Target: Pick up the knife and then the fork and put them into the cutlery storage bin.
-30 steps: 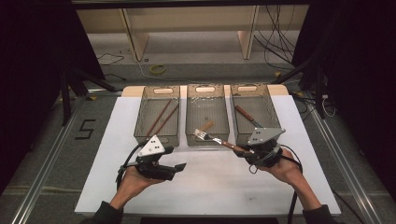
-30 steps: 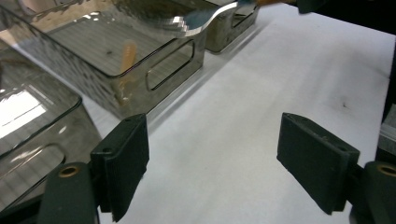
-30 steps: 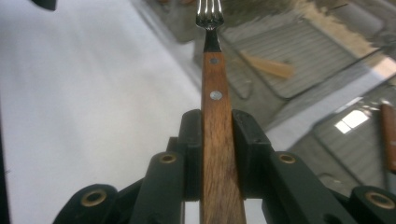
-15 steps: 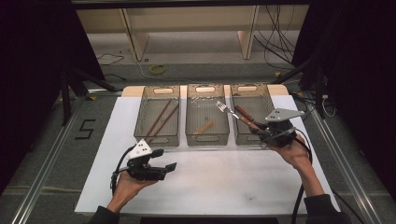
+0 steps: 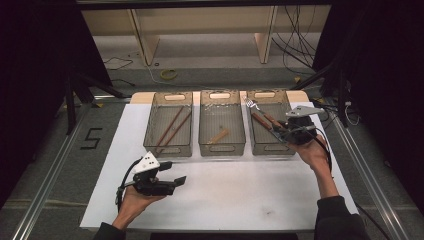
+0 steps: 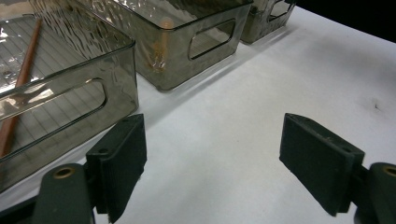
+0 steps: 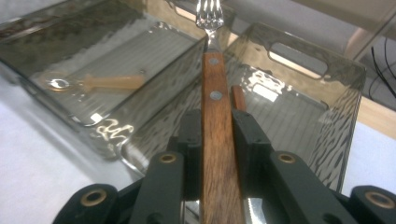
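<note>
Fork [image 5: 261, 113] clamped by its wooden handle in my right claw [image 5: 289, 131], tines out over the right bin [image 5: 285, 150]. Three bins in a row on the white sheet [image 5: 235, 200]: left bin [image 5: 167, 149] has two sticks [image 5: 170, 127], middle bin [image 5: 221, 148] one small wooden piece [image 5: 218, 136], right bin one wooden-handled utensil. My left claw [image 5: 172, 181] hangs low over the sheet, jaws wide, nothing in them. My right wrist is raised at the right bin's near edge.
</note>
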The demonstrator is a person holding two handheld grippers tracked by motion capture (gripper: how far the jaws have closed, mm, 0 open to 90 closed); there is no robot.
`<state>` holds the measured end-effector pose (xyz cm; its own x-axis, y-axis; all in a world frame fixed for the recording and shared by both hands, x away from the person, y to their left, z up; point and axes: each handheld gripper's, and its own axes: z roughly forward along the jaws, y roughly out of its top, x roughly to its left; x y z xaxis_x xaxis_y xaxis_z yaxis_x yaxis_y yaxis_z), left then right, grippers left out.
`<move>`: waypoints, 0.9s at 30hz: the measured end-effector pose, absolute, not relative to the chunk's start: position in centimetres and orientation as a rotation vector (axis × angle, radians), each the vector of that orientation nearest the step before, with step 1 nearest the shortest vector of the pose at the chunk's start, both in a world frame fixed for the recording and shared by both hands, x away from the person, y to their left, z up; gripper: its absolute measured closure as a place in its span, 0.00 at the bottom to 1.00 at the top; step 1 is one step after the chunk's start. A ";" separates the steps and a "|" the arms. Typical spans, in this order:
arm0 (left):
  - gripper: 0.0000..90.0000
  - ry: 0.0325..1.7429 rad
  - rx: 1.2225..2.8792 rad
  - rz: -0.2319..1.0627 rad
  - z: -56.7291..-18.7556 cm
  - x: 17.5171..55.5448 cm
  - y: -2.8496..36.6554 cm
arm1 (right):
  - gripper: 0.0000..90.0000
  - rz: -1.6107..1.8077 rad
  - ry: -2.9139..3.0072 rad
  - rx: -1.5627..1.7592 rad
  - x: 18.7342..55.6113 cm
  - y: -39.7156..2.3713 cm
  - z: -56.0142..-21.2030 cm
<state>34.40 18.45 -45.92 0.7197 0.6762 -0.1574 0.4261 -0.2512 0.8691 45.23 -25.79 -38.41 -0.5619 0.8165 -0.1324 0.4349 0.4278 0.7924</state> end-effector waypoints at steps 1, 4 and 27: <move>0.25 0.855 1.887 0.306 -46.0 34.4 18.5 | 0.84 0.980 2.175 1.065 45.4 -25.7 -38.6; 0.25 0.856 1.887 0.304 -46.0 34.3 18.6 | 0.84 0.954 2.168 1.085 45.8 -25.8 -38.8; 0.23 0.856 1.894 0.310 -46.2 34.1 18.7 | 0.84 0.838 2.164 1.217 49.0 -25.6 -40.3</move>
<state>34.14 18.71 -46.22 0.7174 0.6800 -0.1513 0.4257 -0.2561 0.8678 49.01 -25.57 -40.25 -0.4647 0.8753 -0.1340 0.5569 0.4065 0.7243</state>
